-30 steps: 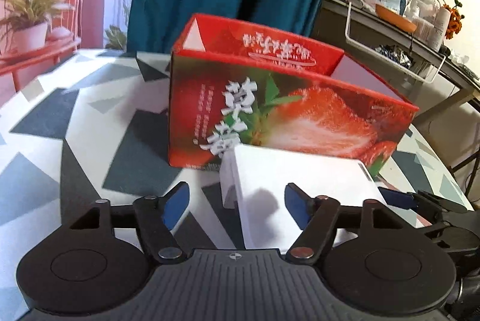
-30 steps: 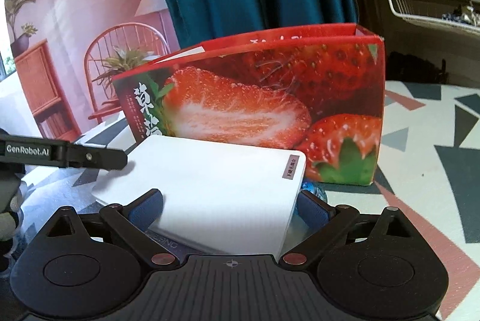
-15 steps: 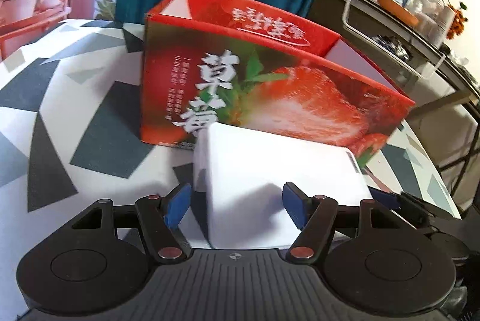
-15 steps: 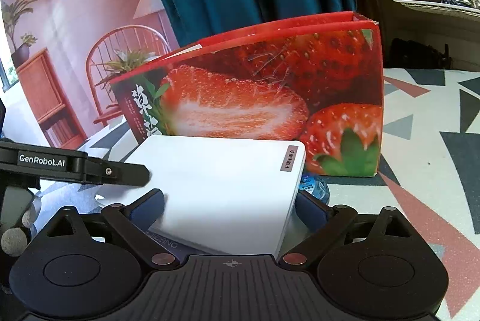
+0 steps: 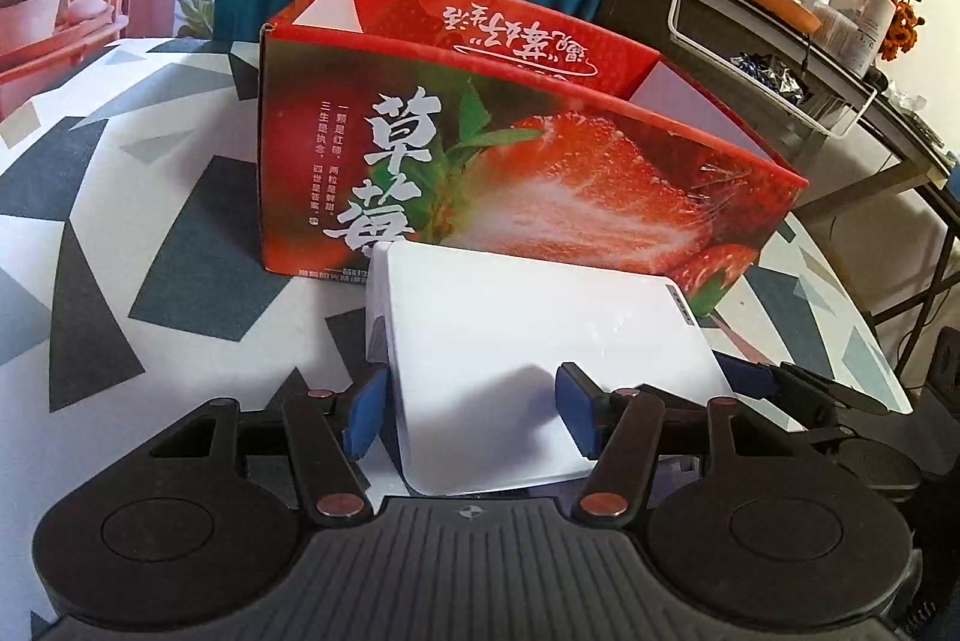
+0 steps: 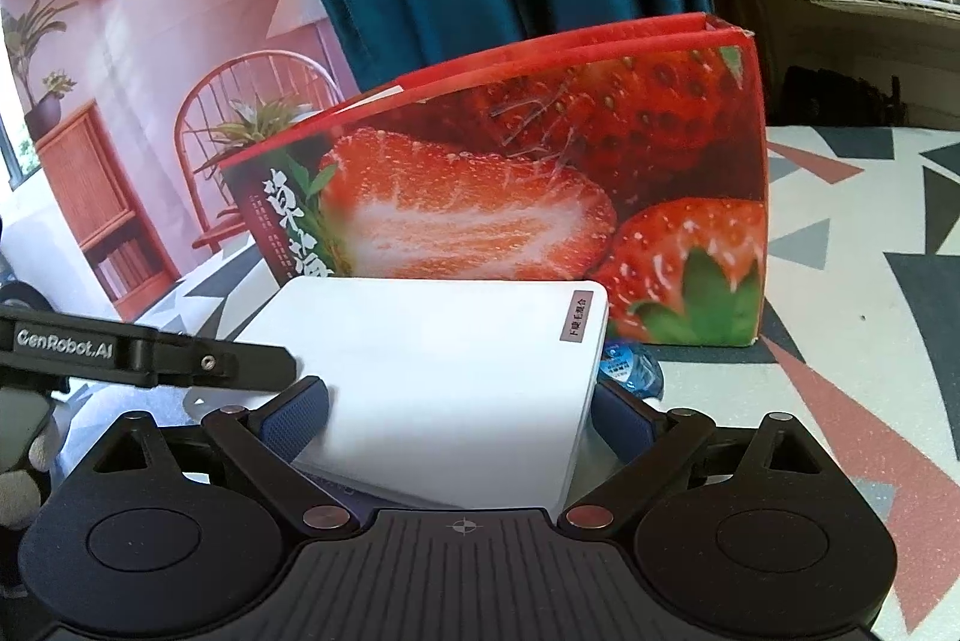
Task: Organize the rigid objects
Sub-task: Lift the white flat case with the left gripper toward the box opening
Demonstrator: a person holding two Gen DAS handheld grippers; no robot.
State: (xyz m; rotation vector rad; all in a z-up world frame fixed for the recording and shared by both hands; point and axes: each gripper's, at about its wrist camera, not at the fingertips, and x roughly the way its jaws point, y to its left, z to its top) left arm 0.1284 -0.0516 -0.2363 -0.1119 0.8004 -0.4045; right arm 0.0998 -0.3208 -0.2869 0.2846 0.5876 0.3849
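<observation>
left gripper [image 5: 471, 404]: jaws just been closing, white box [image 5: 534, 347] between blue pads, left pad at its edge
right gripper [image 6: 462, 413]: wide, pads against both sides of white box [image 6: 444, 377]
white box: lower centre, against strawberry carton [image 5: 510, 173]
strawberry carton: open top, inside only partly visible, contents can't tell
table [image 5: 138, 245]: geometric-print cloth
</observation>
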